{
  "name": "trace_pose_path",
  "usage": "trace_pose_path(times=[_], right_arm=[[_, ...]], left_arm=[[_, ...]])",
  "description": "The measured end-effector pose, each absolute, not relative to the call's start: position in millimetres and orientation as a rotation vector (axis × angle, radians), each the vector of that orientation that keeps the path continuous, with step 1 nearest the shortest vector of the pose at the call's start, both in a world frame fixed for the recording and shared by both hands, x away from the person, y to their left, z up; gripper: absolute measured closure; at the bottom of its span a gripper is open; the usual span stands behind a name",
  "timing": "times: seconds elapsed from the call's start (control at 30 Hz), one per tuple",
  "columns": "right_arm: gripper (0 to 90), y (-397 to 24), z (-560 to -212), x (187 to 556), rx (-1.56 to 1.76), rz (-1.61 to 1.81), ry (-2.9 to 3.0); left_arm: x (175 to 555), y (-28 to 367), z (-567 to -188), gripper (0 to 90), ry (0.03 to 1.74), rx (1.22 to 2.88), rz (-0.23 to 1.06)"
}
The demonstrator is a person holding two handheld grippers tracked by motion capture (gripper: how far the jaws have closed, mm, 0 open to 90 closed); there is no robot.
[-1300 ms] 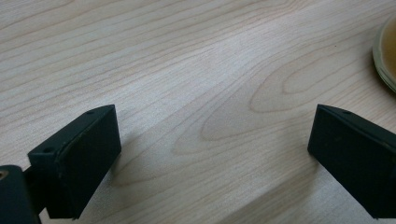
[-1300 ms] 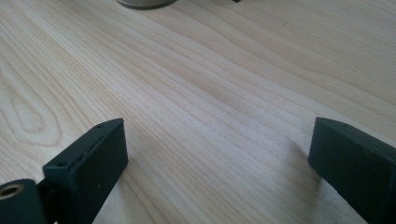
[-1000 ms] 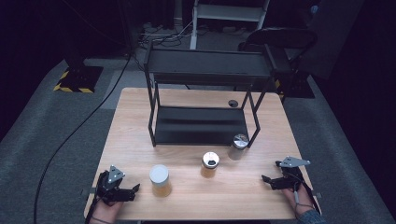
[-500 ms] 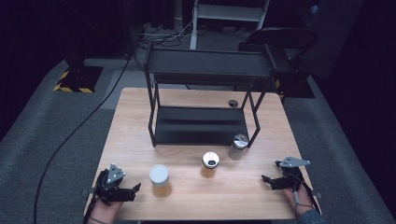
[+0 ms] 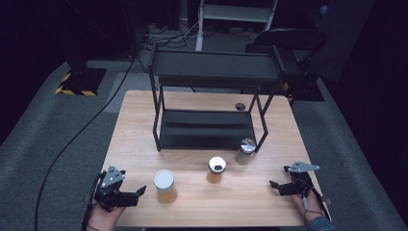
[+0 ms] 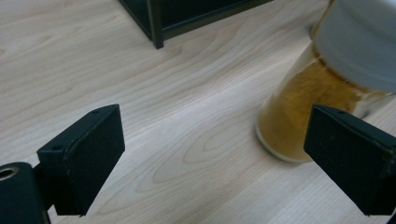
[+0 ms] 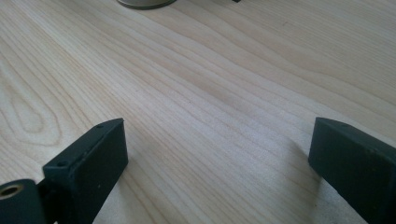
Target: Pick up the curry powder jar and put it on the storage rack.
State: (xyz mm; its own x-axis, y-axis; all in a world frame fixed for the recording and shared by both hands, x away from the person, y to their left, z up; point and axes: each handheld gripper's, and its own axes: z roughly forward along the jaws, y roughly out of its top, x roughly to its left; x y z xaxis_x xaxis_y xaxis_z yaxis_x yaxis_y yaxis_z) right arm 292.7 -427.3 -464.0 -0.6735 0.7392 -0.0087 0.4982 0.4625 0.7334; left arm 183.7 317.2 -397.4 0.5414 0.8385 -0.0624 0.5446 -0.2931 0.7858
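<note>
The white-lidded jar (image 5: 165, 186) of amber-brown powder stands upright on the table (image 5: 144, 125), in front of the black shelf rack (image 5: 207, 96) toward its left corner; no label or writing can be read on it; the left gripper (image 5: 137, 193) hovers just beside the jar, on the side away from the rack's centre, jaws wide and holding nothing; the right gripper (image 5: 274, 185) sits well apart from the jar, in front of the rack's right corner, jaws wide over bare wood
</note>
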Motion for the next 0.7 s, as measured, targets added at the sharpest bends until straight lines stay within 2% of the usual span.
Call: trace_pose_path(times=[0.33,0.7], right_arm=[[4.4,-427,-464,293,1.050,1.038,2.390],[4.5,-427,-464,293,1.051,1.039,2.390]], left_arm=[[176,311,-375,5.4,1.058,1.964,0.439],[176,301,-373,5.4,0.979,1.973,0.400]])
